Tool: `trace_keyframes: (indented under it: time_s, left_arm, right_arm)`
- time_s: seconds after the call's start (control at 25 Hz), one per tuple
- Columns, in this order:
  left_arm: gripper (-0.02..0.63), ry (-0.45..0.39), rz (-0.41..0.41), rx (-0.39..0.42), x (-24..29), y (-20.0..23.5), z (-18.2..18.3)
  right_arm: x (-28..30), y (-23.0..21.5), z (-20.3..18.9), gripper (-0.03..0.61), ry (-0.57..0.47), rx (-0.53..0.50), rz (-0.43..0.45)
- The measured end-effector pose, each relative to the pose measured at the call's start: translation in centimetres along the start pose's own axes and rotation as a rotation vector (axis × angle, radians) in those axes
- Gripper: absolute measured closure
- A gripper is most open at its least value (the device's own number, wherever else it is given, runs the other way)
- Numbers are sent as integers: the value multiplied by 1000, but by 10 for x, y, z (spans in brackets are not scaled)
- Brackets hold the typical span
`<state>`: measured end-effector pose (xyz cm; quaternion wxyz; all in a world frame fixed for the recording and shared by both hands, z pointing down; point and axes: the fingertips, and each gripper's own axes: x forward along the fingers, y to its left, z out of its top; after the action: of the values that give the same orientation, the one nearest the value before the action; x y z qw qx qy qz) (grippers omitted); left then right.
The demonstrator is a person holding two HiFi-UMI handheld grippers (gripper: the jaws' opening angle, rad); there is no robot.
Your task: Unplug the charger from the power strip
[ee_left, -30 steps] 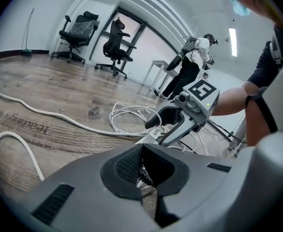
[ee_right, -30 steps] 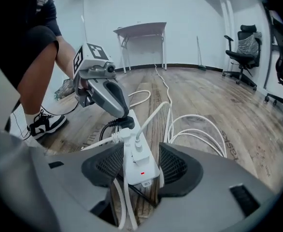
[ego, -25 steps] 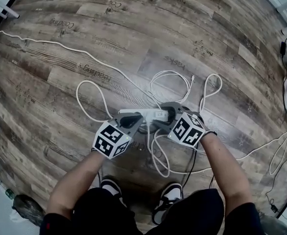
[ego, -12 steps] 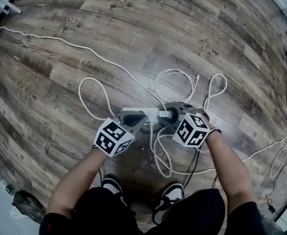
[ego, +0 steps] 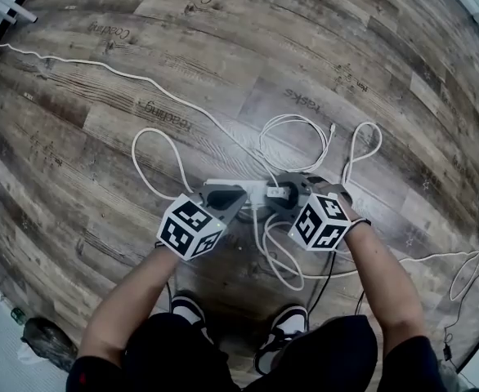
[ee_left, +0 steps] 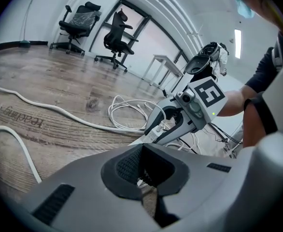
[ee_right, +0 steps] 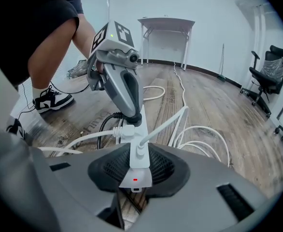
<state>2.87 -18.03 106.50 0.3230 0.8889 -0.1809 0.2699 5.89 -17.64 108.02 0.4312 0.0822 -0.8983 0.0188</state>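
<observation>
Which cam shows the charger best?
Right gripper view: the charger sits centre frame, clamped by the right gripper, whose jaws have just closed on it. Head view shows only a small speck between the jaws; left gripper view shows it small and distant.

The power strip (ego: pixel 252 189) lies on the floor (ego: pixel 100 137). The left gripper (ego: pixel 223 195) sits on its left end, the right gripper (ego: pixel 279 194) on its right end. A loop of cord (ego: pixel 297 118) lies behind it. The shoes (ego: pixel 186 309) stand on its near side.

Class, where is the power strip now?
Head view: the power strip lies on the wooden floor at centre, between the left gripper and the right gripper, whose jaws have just closed on the charger.
</observation>
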Motion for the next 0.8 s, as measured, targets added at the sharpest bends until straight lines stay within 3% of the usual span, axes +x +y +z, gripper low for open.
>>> trace_keyframes:
  time_s: [0.16,0.48,0.8]
  left_arm:
    - [594,-1,15,-8,0,1,0]
    - [594,2,22,-21,1,1,0]
    - [594,-23,52,-16,-1,2,-1]
  right_arm:
    - [0,-1,0,472,-16,37,1]
    - [-1,1,0,472,13,10,-16]
    - [-26,-9,44,472,-87,51,-30]
